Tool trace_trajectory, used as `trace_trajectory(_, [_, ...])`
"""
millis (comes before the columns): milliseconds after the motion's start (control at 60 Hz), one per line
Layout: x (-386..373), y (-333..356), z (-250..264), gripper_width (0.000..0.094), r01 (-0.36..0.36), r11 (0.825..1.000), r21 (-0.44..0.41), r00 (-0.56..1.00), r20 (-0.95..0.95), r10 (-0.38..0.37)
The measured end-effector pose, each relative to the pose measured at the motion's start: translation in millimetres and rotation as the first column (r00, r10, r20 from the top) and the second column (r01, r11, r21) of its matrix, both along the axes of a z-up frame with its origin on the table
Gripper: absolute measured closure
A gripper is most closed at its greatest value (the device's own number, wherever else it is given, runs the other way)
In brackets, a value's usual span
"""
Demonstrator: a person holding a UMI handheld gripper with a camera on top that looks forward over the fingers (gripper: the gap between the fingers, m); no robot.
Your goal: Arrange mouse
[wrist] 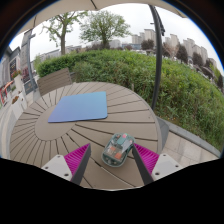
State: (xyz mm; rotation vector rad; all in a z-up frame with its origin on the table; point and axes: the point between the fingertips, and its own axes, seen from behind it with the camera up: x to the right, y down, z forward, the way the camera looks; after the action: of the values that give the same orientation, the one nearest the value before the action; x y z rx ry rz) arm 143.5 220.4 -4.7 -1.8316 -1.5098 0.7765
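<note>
A small mouse [117, 149] with a patterned teal and grey shell lies on the round wooden slatted table [135, 108]. It sits between my fingers, nearer the right one, with a gap on the left side. My gripper [113, 147] is open around it, and the pink pads [77, 158] show on both sides. A blue rectangular mouse pad [79, 106] lies flat on the table beyond the fingers, ahead and to the left of the mouse.
The table's curved edge runs behind the pad and round to the right. Beyond it are a green hedge [120, 68], a dark pole [157, 60], trees and buildings. A wooden bench or chair [55, 78] stands past the table on the left.
</note>
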Motion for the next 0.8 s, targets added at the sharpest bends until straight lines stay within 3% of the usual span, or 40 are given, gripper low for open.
trace_trajectory(367, [-39, -1, -7, 0.0078, -0.003, 1.000, -0.016, 1.000, 0.022, 0.003])
trace_trajectory(567, [-50, -12, -10, 0.0085, -0.064, 0.998, -0.007, 0.998, 0.021, 0.064])
trace_trajectory(767, [-49, -3, -13, 0.0268, -0.077, 0.995, 0.055, 0.997, 0.032, 0.075])
trace_trajectory(800, [-48, 2, -13, 0.0397, -0.071, 0.995, 0.065, 0.997, 0.042, 0.068])
